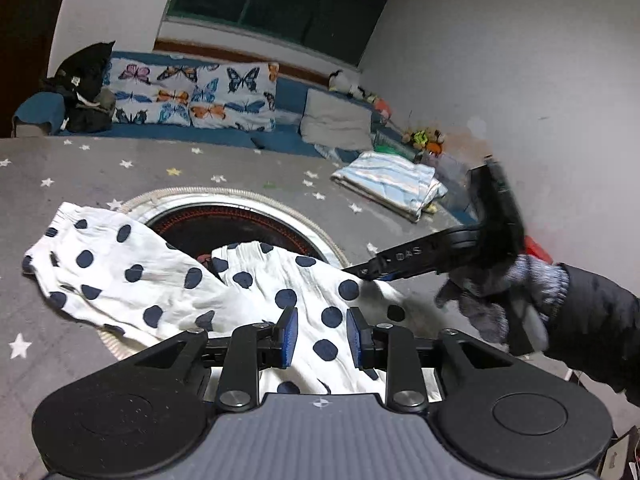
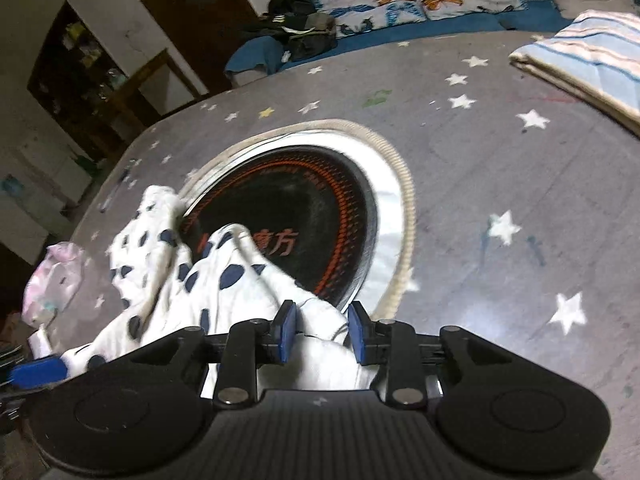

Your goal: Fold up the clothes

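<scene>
1. The polka-dot garment [image 1: 172, 280] lies on the grey star-printed surface [image 1: 100, 164], draped partly over the round black hob [image 1: 224, 228] set into that surface.
2. In the left wrist view its long axis runs from the far left of the hob toward the near right; two gathered ends point toward the hob.
3. The left gripper [image 1: 322, 338] hovers at the garment's near end, jaws apart, cloth showing between the blue pads without being pressed.
4. The right gripper [image 2: 322, 332] is at the hob's near rim, jaws apart over a white fold; contact is unclear.
5. A folded striped cloth [image 1: 390, 184] lies beyond the hob.
</scene>
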Tool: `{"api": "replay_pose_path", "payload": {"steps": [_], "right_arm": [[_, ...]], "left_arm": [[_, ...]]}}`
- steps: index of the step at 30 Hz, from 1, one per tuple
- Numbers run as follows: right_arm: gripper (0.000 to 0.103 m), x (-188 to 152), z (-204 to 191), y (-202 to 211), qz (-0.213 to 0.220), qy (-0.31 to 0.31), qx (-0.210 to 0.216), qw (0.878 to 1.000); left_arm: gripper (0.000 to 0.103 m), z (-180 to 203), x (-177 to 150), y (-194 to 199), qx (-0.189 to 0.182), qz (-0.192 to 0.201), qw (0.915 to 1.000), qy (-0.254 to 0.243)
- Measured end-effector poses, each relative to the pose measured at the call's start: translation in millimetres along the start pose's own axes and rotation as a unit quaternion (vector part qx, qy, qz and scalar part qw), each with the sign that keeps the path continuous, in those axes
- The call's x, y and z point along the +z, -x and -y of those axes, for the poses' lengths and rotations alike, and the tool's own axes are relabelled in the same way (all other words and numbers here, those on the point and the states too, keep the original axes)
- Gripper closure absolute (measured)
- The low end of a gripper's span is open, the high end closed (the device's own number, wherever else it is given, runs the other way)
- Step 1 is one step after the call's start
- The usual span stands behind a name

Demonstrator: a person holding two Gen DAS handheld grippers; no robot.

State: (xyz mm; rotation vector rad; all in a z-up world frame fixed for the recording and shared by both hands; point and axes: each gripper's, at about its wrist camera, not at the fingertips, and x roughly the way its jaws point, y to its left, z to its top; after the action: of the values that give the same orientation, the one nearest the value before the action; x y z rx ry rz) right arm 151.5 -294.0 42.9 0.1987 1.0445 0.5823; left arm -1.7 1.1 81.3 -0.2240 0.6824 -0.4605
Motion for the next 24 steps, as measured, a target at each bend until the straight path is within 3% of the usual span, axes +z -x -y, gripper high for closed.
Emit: {"api": "replay_pose_path", "payload": {"steps": [6, 11, 15, 19, 21, 24], "right_arm": [[0.092, -15, -7, 16, 0.025, -0.007, 0.046, 0.999], [0.093, -40, -47, 33, 0.058, 0.085, 0.050, 0.993], [0.093, -66, -86, 32, 0.066, 0.188, 0.036, 0.979], [0.093, -95, -118, 20, 0.064, 0.294, 0.007, 0.954], [0.091, -105, -128, 14, 0.059, 0.324, 0.003, 0.944], [0.084, -110, -133, 12, 0.053, 0.329, 0.010, 0.943]], "left_arm": [[0.071, -8, 9, -17, 0.009, -0.012, 0.9995, 0.028], [0.069, -8, 15, -19, 0.010, -0.001, 0.9995, 0.031], [0.069, -8, 17, -21, 0.005, 0.005, 0.9994, 0.035], [0.069, -9, 14, -25, -0.003, 0.003, 0.9993, 0.037], [0.069, -11, 11, -30, 0.000, -0.004, 0.9993, 0.036], [0.071, -19, 4, -41, 0.009, -0.021, 0.9989, 0.041]]}}
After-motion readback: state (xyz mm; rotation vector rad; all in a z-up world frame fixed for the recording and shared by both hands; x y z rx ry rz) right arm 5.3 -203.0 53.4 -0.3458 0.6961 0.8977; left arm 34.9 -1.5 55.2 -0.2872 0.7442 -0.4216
